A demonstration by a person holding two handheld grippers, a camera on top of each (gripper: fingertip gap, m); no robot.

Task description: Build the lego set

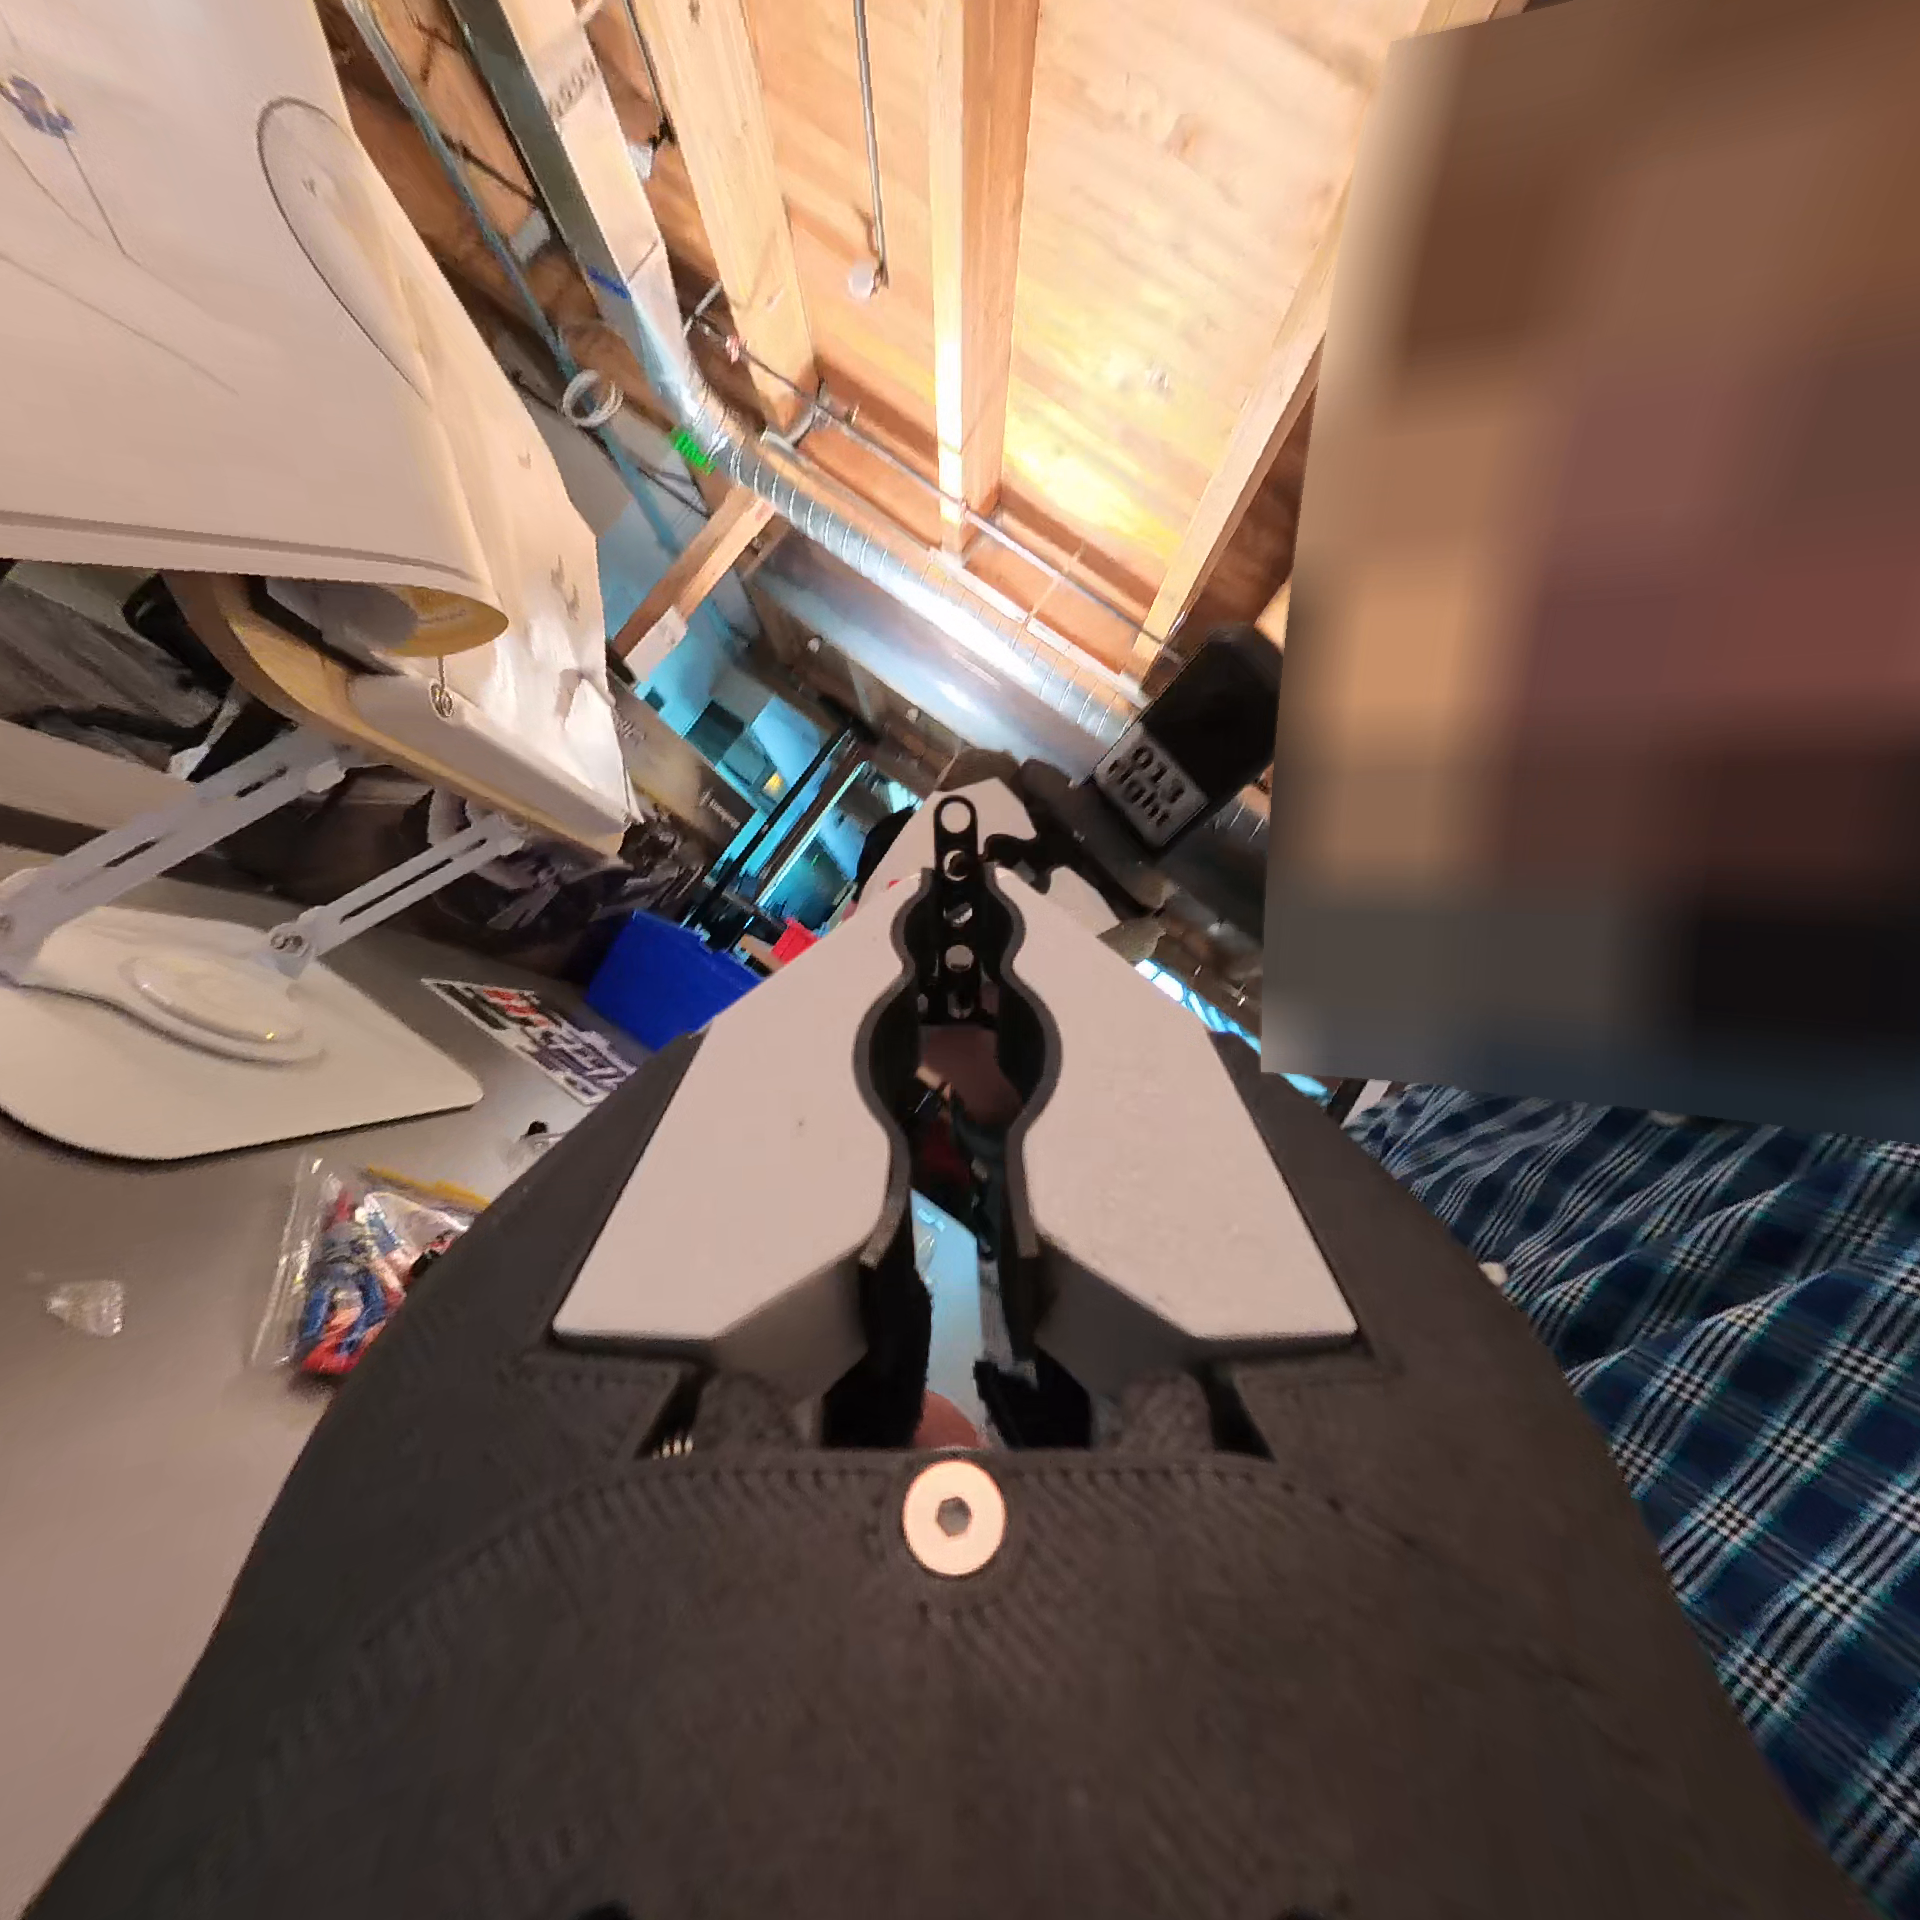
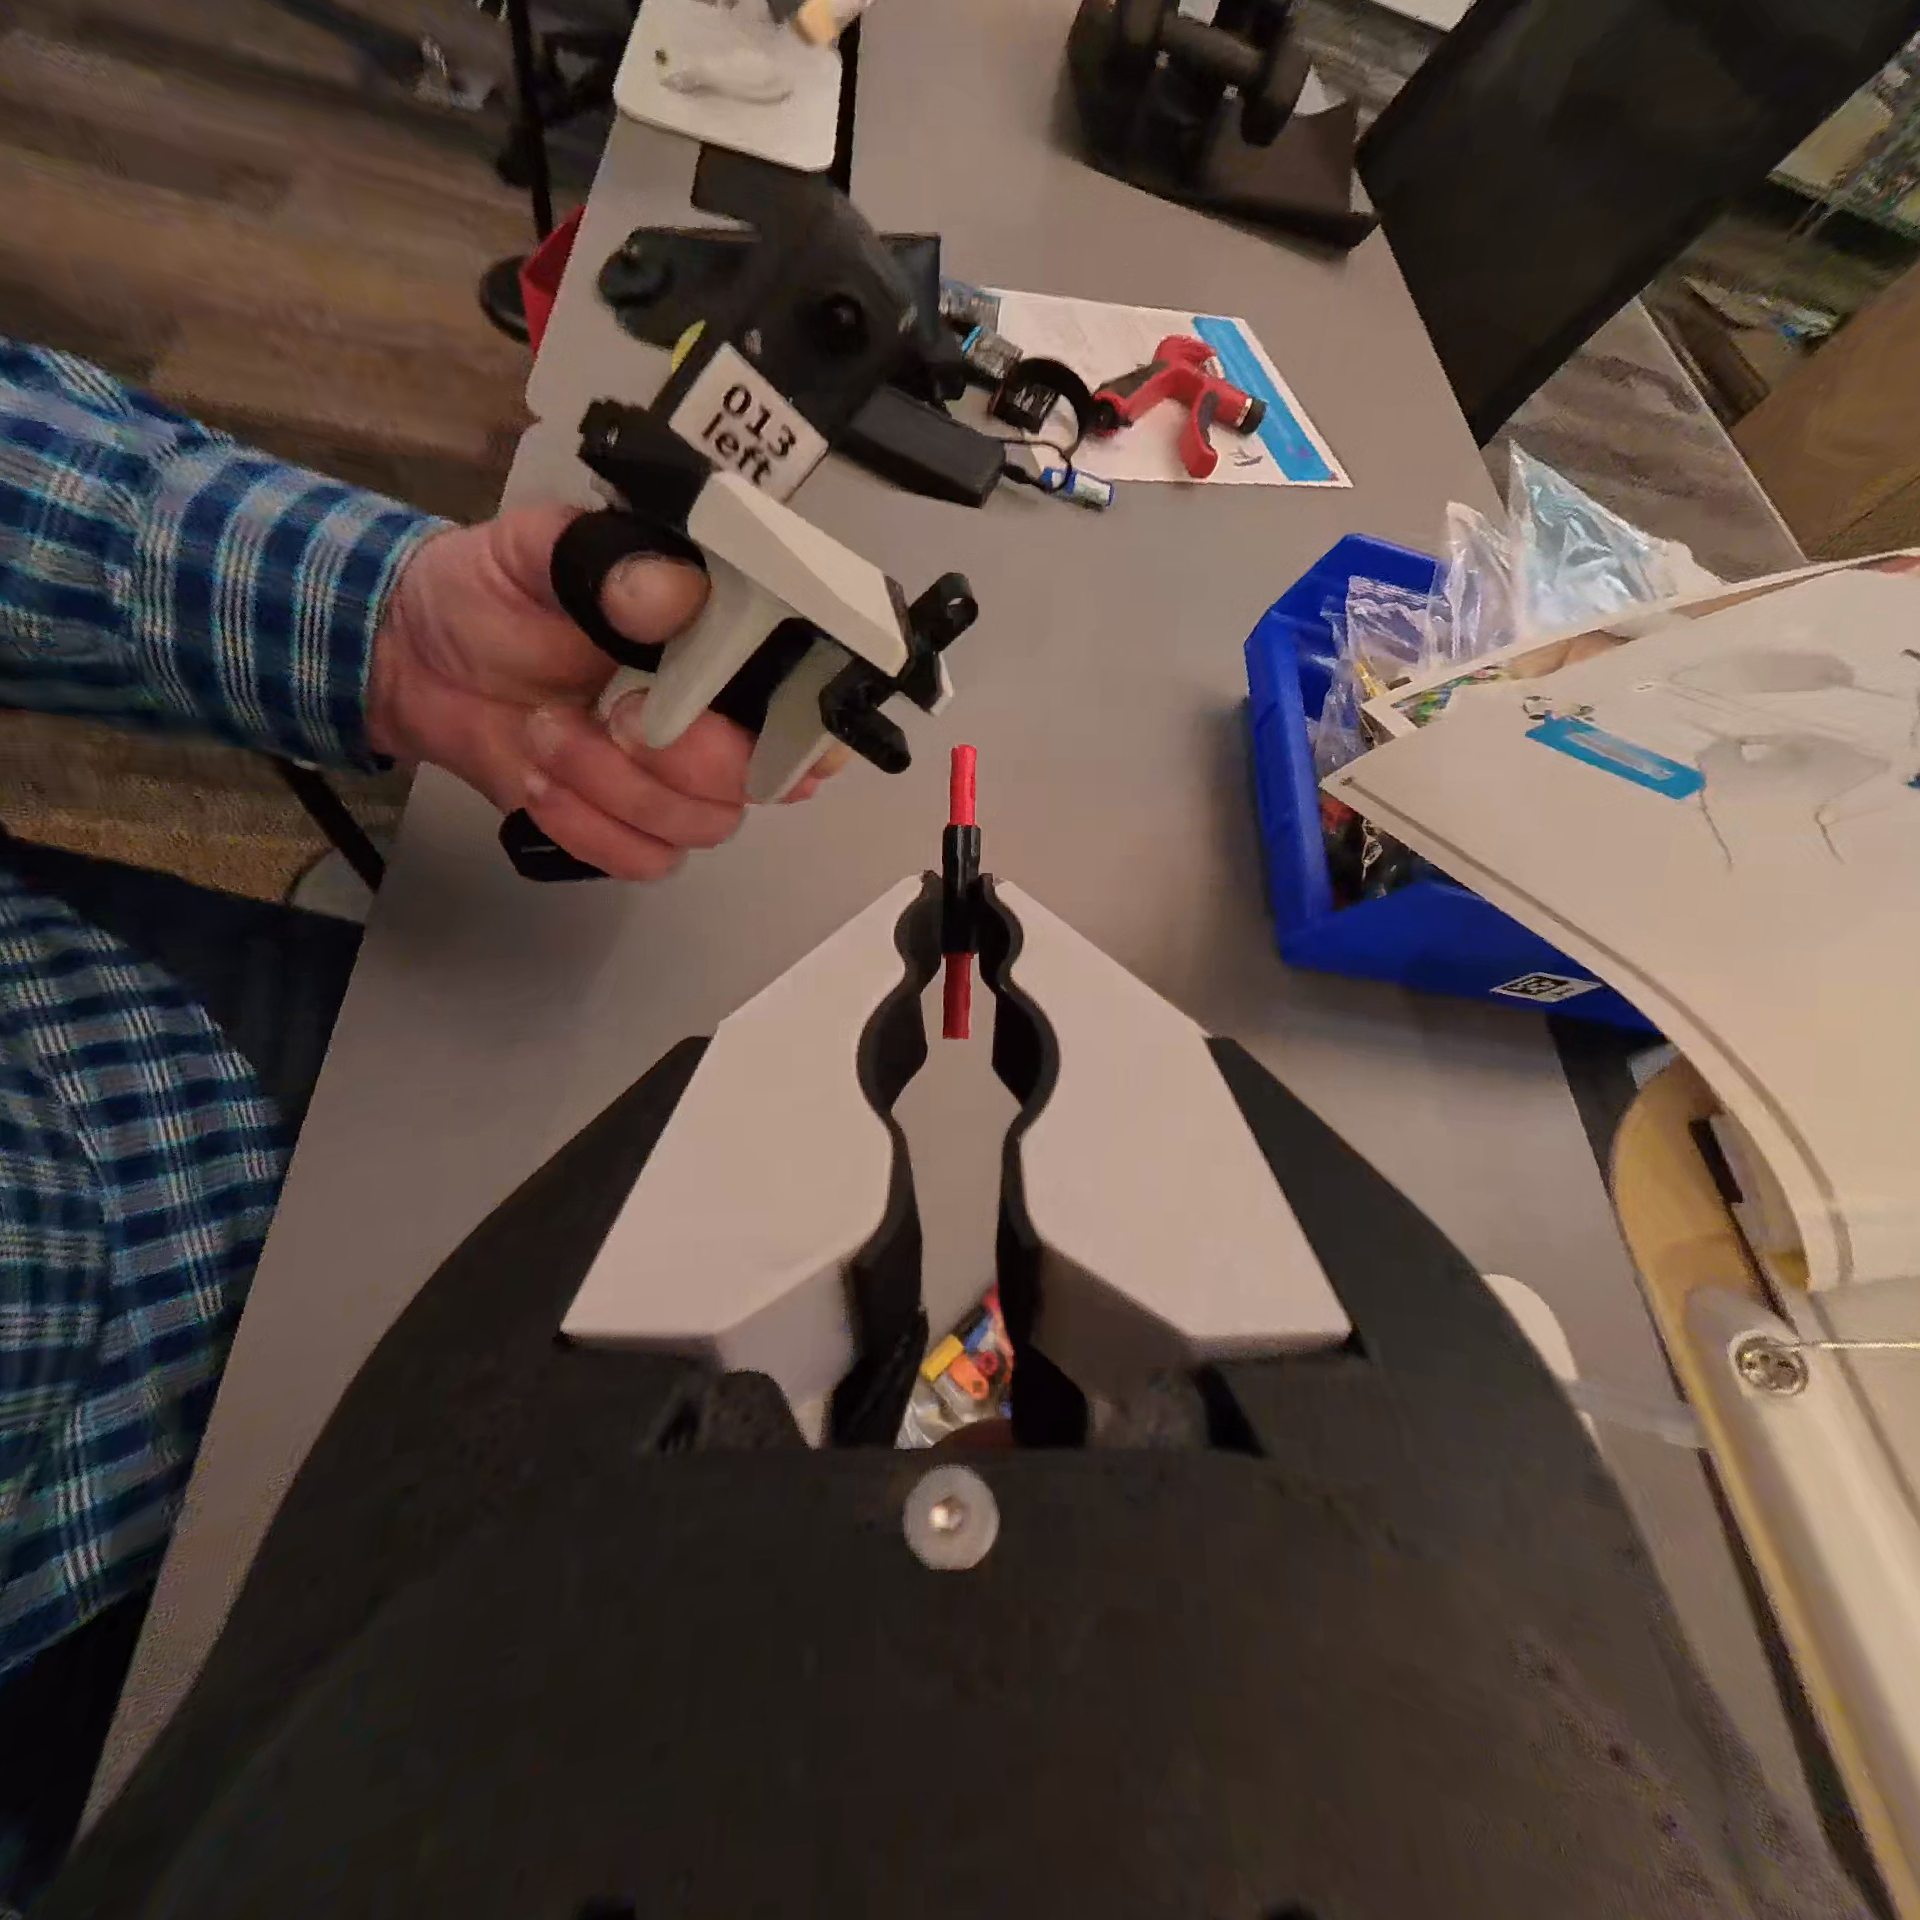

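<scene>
My left gripper [image 1: 954,883] is shut on a black holed beam [image 1: 954,914] and points up toward the ceiling. The right wrist view shows it too [image 2: 914,665], held in a hand above the table, with the black beam [image 2: 904,675] and its pins sticking out. My right gripper [image 2: 961,894] is shut on a red axle [image 2: 961,790] that runs through a black connector [image 2: 961,862]. The axle's tip points at the left gripper, a short gap away.
A blue bin [image 2: 1351,831] of bagged parts stands at the right, under an open instruction booklet [image 2: 1662,831] on a stand. A bag of coloured pieces [image 1: 353,1278] lies on the grey table [image 2: 1091,644]. A red tool, cables and paper lie at the far end.
</scene>
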